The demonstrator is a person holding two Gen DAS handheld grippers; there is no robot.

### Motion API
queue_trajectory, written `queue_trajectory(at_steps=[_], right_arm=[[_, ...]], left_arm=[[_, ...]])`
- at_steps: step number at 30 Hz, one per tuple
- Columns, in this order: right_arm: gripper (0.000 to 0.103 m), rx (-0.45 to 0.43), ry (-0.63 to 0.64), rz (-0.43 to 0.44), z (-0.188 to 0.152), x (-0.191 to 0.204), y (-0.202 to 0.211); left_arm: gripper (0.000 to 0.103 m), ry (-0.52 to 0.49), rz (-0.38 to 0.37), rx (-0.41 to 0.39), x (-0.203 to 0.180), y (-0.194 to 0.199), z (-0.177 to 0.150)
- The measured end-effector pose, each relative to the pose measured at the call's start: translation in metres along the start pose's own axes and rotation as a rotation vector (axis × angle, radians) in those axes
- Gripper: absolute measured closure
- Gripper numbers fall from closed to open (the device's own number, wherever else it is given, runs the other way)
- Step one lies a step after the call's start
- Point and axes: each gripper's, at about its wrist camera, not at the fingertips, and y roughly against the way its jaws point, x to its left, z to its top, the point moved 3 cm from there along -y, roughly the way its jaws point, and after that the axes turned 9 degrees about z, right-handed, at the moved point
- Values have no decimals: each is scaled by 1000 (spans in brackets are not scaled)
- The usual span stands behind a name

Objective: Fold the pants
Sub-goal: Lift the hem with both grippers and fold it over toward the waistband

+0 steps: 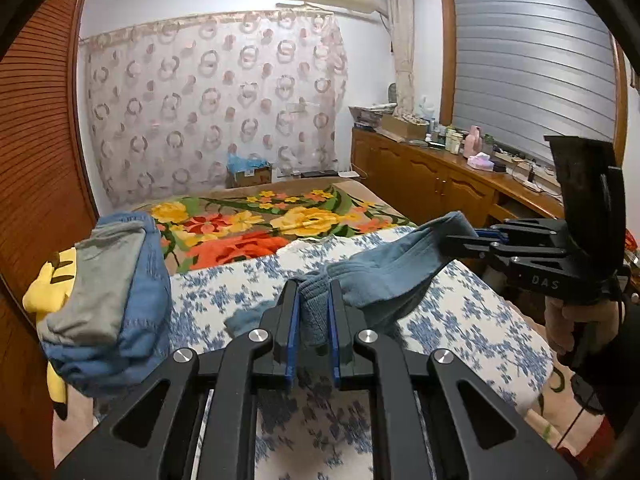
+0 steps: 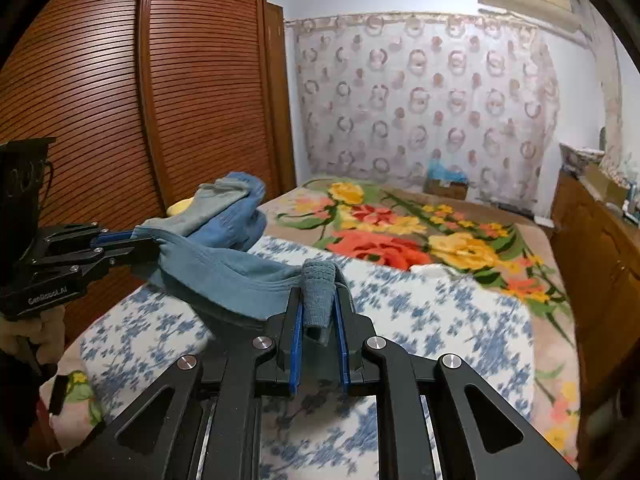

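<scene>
The blue-grey pants [image 1: 394,272] hang stretched between my two grippers, lifted above the blue-and-white floral cloth [image 1: 460,320] on the bed. My left gripper [image 1: 314,312] is shut on a bunched ribbed edge of the pants. My right gripper [image 2: 319,304] is shut on the other ribbed edge. In the left wrist view the right gripper [image 1: 460,242] shows at the right, clamped on the fabric. In the right wrist view the left gripper [image 2: 146,246] shows at the left, clamped on the pants [image 2: 236,276].
A pile of folded blue and grey clothes [image 1: 108,304] lies at the left on a yellow plush toy [image 1: 44,288]. A flowered blanket [image 1: 256,224] covers the far bed. A wooden wardrobe [image 2: 140,92] stands left; a cluttered wooden cabinet [image 1: 440,176] runs along the right.
</scene>
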Motion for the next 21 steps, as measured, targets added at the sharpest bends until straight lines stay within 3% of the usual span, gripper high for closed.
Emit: queue_trajectory(at_steps=[9,21], right_arm=[[89,26,-26,77,-40,14,34],[89,53,-100,92,-74,18,50]], left_arm=[[90,28,-48,40,-13,31,-52],[90,46,-88,108,-24,38,-92]])
